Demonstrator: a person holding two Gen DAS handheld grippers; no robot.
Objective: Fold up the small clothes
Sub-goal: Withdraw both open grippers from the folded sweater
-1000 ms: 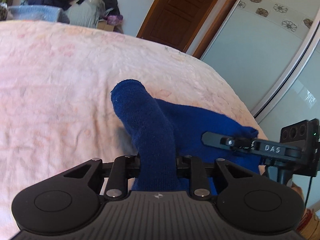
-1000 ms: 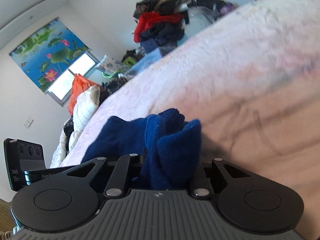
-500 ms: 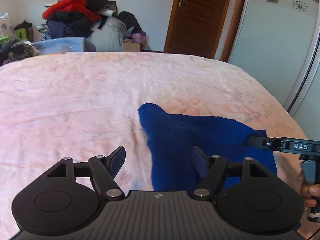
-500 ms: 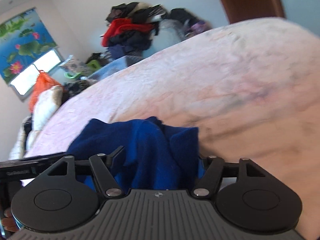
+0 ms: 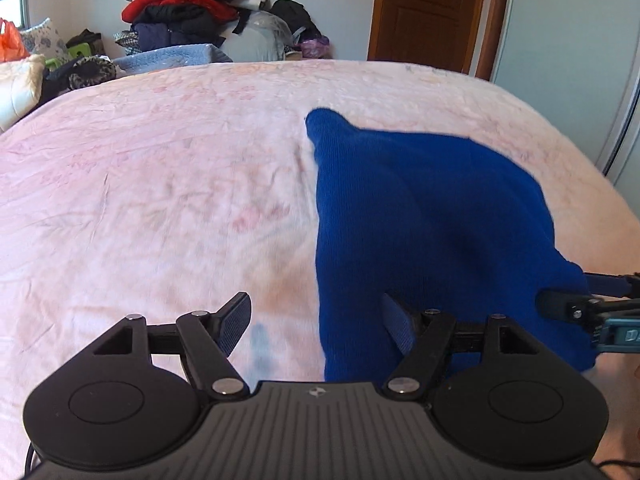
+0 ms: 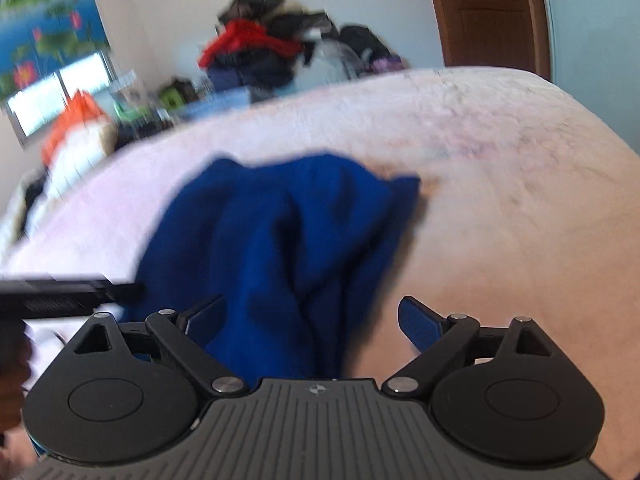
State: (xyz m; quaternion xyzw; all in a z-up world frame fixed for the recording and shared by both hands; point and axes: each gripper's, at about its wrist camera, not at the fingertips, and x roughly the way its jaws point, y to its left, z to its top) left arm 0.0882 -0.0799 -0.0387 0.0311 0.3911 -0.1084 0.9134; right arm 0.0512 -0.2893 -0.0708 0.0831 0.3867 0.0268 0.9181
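Since a second ago we have let go: both tongs, then clamped on bunched blue cloth, now stand wide apart and the garment [image 5: 424, 224] has dropped flat onto the bed [image 5: 160, 184]. The pink bed fills both views. On it the blue garment lies spread, from the left wrist camera running from about 12 o'clock down to 4 o'clock, a narrow tip pointing away from us; from the right wrist camera, which is blurred, it sits at center toward 9 o'clock, with rumpled ridges down its middle. Beyond the bed, a clothes pile [image 5: 188, 8] sits at 11 o'clock and a brown door [image 5: 424, 12] at 1 o'clock. Our left gripper [image 5: 316, 324] is wide open and holds nothing; its right finger sits over the near edge of the cloth, its left over bare bed. Our right gripper [image 6: 312, 324] is likewise wide open and empty, with the near end of the cloth lying between its fingers, closer to the left one.
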